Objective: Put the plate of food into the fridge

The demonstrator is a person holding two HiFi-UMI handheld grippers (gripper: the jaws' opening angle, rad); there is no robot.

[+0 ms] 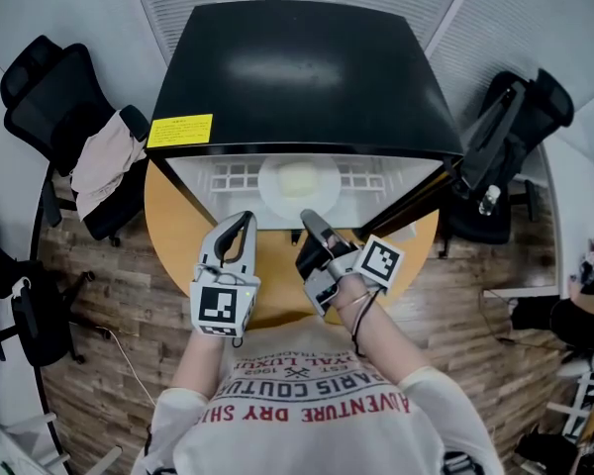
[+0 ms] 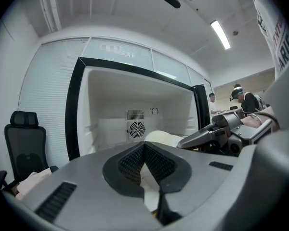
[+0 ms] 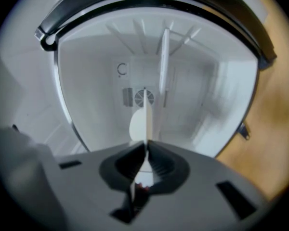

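Observation:
A black mini fridge [image 1: 297, 77] stands open on a round wooden table [image 1: 173, 231]. A white plate [image 1: 272, 194] with pale food [image 1: 299, 178] rests on the fridge's white shelf. My right gripper [image 1: 312, 221] is rolled on its side at the plate's near rim. In the right gripper view the plate [image 3: 146, 114] runs edge-on into the shut jaws [image 3: 145, 148], with the food [image 3: 136, 124] beside it. My left gripper [image 1: 246, 221] hovers just left of the plate, shut and empty [image 2: 144, 146]. The food [image 2: 161, 137] and the right gripper's finger [image 2: 197, 137] show ahead of it.
The fridge door [image 1: 426, 198] swings out to the right. A black office chair [image 1: 64, 107] draped with cloth [image 1: 107, 161] stands to the left and another chair [image 1: 510, 132] to the right. A fan vent [image 2: 136, 129] sits in the fridge's back wall. People [image 2: 243, 99] stand far behind.

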